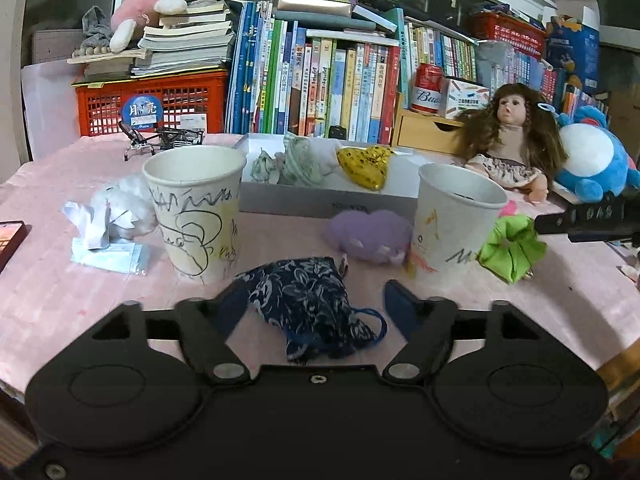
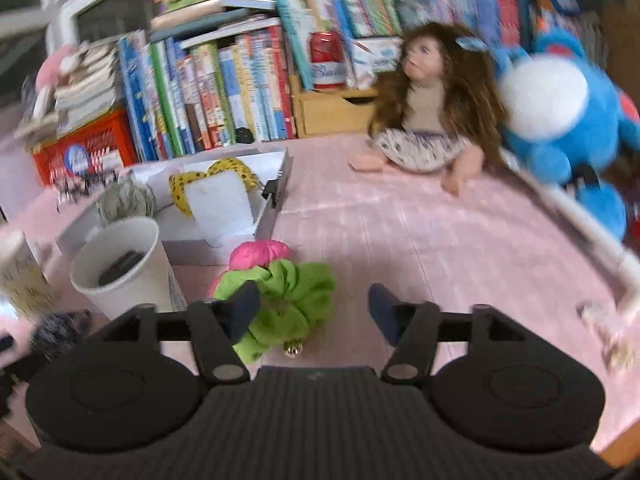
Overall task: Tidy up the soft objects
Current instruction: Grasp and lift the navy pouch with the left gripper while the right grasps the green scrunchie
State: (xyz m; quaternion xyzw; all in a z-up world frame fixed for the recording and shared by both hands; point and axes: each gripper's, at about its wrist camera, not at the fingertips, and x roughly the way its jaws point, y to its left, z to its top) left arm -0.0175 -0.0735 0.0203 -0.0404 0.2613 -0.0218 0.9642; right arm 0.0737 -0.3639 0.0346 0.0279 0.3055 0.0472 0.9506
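A dark blue floral cloth pouch (image 1: pixel 308 304) lies on the pink tablecloth between the fingers of my left gripper (image 1: pixel 316 312), which is open; its left finger is right at the cloth's edge. My right gripper (image 2: pixel 314 312) is open too, with a green scrunchie (image 2: pixel 296 292) lying beside its left finger and a pink scrunchie (image 2: pixel 256 252) just behind that. A purple plush (image 1: pixel 368 234) sits between two scribbled paper cups (image 1: pixel 200 208) (image 1: pixel 452 220). Behind them a white box (image 1: pixel 320 200) holds a yellow sequinned piece (image 1: pixel 366 164) and grey-green cloth (image 1: pixel 296 160).
A doll (image 1: pixel 512 136) and a blue plush (image 1: pixel 596 160) sit at the back right. Books and a red crate (image 1: pixel 152 104) line the back. White fluff and crumpled paper (image 1: pixel 116 208) lie left of the cup, and a phone (image 1: pixel 10 236) rests at the left edge.
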